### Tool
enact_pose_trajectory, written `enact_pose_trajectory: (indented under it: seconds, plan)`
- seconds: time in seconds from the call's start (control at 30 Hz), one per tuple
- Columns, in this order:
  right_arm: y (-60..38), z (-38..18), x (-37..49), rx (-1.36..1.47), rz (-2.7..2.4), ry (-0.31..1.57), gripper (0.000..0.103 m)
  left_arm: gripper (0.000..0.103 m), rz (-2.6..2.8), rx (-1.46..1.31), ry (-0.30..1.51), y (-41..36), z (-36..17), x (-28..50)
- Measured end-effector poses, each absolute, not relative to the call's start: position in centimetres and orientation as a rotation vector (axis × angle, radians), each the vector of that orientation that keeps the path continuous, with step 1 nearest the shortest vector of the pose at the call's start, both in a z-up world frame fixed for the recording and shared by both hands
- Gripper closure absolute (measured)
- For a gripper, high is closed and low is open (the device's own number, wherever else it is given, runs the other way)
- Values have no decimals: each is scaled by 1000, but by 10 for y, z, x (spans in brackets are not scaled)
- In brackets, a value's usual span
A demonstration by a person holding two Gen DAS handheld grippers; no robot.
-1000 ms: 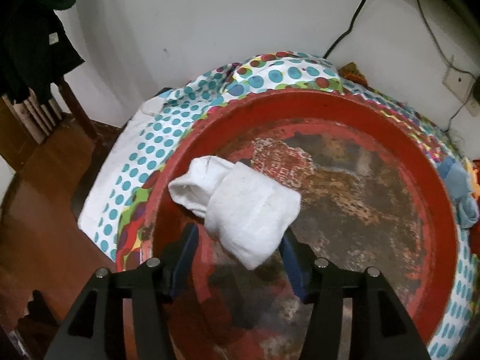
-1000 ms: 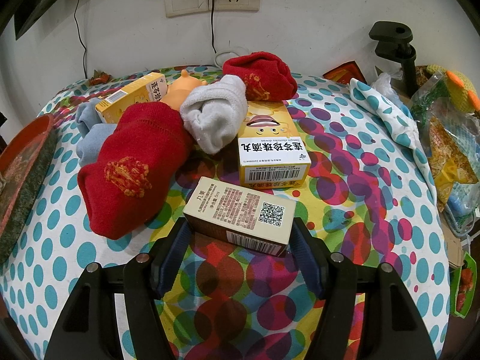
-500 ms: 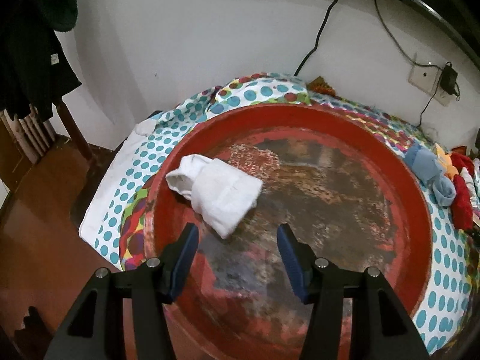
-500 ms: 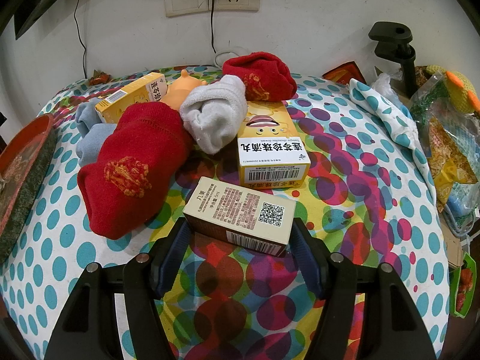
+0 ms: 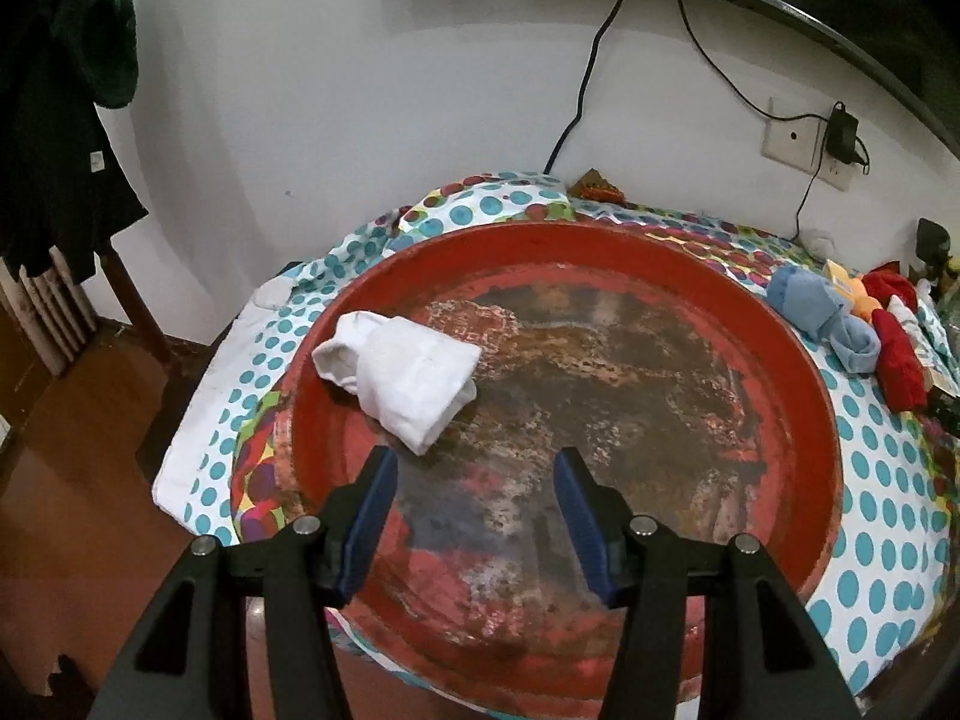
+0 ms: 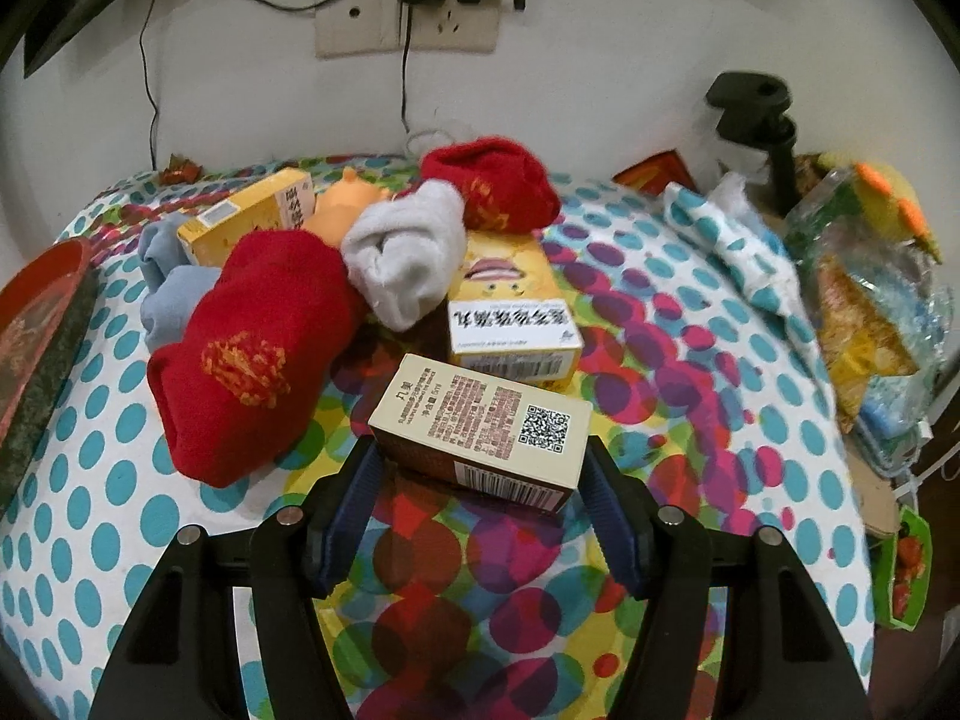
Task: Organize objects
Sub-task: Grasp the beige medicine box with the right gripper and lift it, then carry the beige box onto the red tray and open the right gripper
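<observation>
A rolled white sock (image 5: 402, 375) lies in the left part of a large worn red tray (image 5: 804, 372). My left gripper (image 5: 474, 480) is open and empty, above the tray and just short of the sock. My right gripper (image 6: 480, 468) is open, its jaws on either side of a beige box (image 6: 480, 429) with a QR code that rests on the dotted cloth. Behind it lie a yellow box (image 6: 510, 312), a red sock (image 6: 252, 354), a grey sock (image 6: 408, 264), another red sock (image 6: 492, 186), a second yellow box (image 6: 252, 216) and a blue sock (image 6: 171, 288).
The tray's rim (image 6: 42, 324) shows at the left of the right wrist view. Wall sockets with cables (image 6: 414, 18) are behind. Plastic bags (image 6: 864, 300) and a black clamp (image 6: 756, 114) stand at the right. A wooden floor (image 5: 78, 480) lies below the table's left edge.
My left gripper has pulled back and up from the white sock, which stays in the tray. My right gripper has moved slightly closer to the beige box.
</observation>
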State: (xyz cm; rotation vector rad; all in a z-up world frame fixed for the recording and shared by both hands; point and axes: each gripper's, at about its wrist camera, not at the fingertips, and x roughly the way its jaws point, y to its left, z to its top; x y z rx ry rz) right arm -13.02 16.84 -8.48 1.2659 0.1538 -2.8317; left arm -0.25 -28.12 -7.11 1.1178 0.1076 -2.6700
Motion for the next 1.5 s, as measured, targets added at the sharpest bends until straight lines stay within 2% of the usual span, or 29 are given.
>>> enact_pose_trajectory:
  seconds: [0.2, 0.7, 1.1, 1.5]
  plan:
    - [162, -80, -119, 1277, -2825, 54, 40, 47, -2683, 1091, 147, -285, -69, 0]
    - [24, -34, -84, 1090, -2583, 180, 40, 47, -2656, 1075, 208, -298, -67, 4]
    - [-90, -39, -88, 1077, -2373, 321, 40, 47, -2644, 1053, 214, -306, -66, 6]
    - [-148, -65, -113, 1168, -2286, 407, 40, 47, -2624, 1065, 272, -320, -69, 6]
